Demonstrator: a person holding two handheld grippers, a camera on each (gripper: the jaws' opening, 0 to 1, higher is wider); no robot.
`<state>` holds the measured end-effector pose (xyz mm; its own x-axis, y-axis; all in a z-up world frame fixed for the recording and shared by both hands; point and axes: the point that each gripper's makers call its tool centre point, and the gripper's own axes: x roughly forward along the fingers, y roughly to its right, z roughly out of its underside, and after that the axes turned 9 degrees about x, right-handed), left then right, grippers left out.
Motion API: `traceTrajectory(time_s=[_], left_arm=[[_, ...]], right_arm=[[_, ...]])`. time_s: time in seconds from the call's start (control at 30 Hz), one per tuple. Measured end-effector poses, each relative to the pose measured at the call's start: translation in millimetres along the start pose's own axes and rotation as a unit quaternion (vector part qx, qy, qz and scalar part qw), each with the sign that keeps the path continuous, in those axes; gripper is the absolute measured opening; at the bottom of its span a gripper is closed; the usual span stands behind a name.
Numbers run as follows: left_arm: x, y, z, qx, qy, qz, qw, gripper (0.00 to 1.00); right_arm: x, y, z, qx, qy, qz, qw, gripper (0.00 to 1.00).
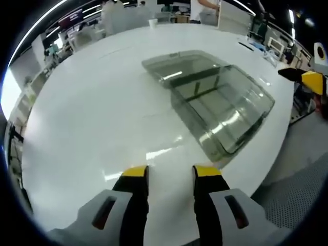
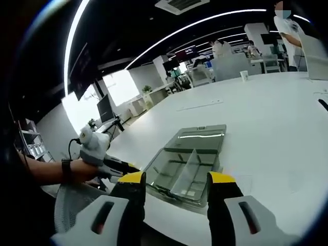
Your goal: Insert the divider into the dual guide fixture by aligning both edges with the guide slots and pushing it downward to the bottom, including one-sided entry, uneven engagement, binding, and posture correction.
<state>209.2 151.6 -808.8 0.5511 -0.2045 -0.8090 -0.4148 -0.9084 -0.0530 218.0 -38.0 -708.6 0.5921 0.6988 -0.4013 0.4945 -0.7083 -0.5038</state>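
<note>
Both grippers have their fingers spread and hold nothing: the left gripper (image 1: pixel 170 173) and right gripper (image 2: pixel 177 178) are both near the clear fixture (image 2: pixel 187 164) on the white table (image 1: pixel 92 107). A divider (image 2: pixel 188 171) stands inside it between two compartments, otherwise bare. If one edge sits higher, it may bind.

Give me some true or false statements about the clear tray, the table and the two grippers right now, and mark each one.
1. The clear tray sits on a white table. True.
2. The left hand-held gripper grips the tray. False: its jaws are open over bare table, apart from the tray.
3. A divider stands inside the tray. True.
4. The right hand-held gripper holds a paper cup. False: it is open and holds nothing.
5. The tray is stacked on a cardboard box. False: it rests directly on the table.
</note>
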Motion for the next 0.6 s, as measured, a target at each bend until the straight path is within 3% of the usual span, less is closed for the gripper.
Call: traceTrajectory(time_s=[0.6], left_arm=[[-4.7,5.9,4.7,-0.006,0.0,0.006,1.0,0.31]], right_arm=[[0.2,-4.3,-0.3,-0.003,0.002,-0.006,1.0,0.43]])
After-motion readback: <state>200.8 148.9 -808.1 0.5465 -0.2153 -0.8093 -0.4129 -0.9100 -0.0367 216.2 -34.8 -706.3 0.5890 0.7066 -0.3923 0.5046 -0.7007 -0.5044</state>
